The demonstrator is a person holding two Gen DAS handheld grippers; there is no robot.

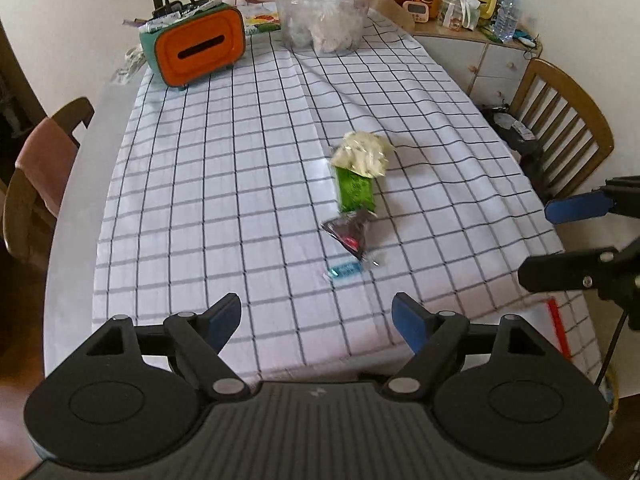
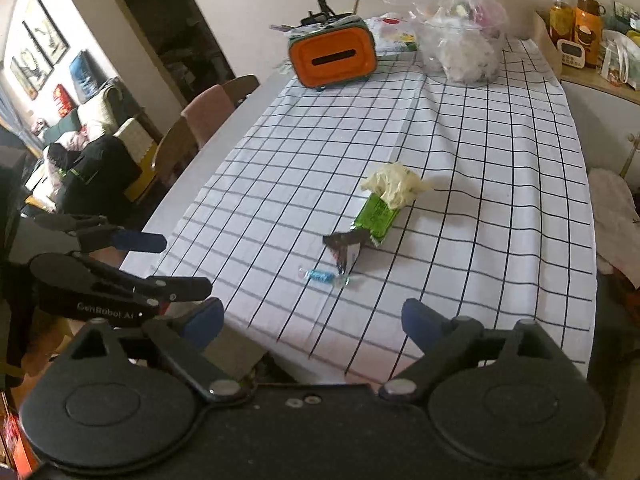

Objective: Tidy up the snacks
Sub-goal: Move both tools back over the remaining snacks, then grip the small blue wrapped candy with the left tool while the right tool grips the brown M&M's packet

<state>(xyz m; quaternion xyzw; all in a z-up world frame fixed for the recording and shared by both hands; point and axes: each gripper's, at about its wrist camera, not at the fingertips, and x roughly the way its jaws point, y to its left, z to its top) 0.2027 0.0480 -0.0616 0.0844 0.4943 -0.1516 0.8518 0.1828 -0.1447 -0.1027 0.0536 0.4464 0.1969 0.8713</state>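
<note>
Several snacks lie in a loose line mid-table on the checked cloth: a pale crumpled packet (image 1: 363,154) (image 2: 396,184), a green packet (image 1: 354,190) (image 2: 376,218), a dark triangular packet (image 1: 349,233) (image 2: 344,249) and a small blue wrapped candy (image 1: 344,270) (image 2: 320,276). My left gripper (image 1: 316,322) is open and empty, above the near table edge, short of the candy; it also shows in the right wrist view (image 2: 186,266). My right gripper (image 2: 312,322) is open and empty near the same edge; it shows at the right of the left wrist view (image 1: 538,242).
At the far end stand an orange tissue box (image 1: 198,50) (image 2: 334,58) and a clear container lined with a plastic bag holding snacks (image 1: 326,20) (image 2: 466,46). A wooden chair (image 1: 560,120) stands right, a pink-cushioned chair (image 1: 44,160) left. A cluttered cabinet (image 1: 460,4) is at the back right.
</note>
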